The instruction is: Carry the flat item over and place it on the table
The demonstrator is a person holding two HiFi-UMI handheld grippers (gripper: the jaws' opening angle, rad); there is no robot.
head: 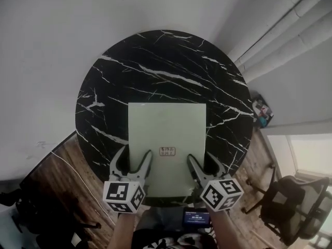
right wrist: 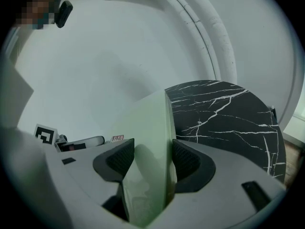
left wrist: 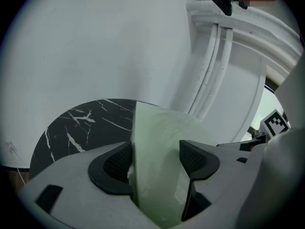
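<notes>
In the head view, the flat green panel [head: 167, 123] lies over the near half of the round black marble table [head: 155, 61], and its near edge comes almost to the table's near rim. Whether it rests on the marble or hangs a little above it cannot be told from here. The left gripper [head: 132, 162] and the right gripper [head: 204, 165] hold this near edge close to its two corners, and their marker cubes cover part of it. A small label [head: 167, 151] on the panel is too blurred to read. Beyond the panel's far edge, open marble reaches to the far rim. An office chair [head: 295, 204] stands well apart at the right. In the left gripper view, the jaws are closed on the panel: one pad touches its back, and the other seems to lie against its glossy face, though this contact is hard to judge. In the right gripper view, the jaws pinch the panel with only its thickness between the pads.
</notes>
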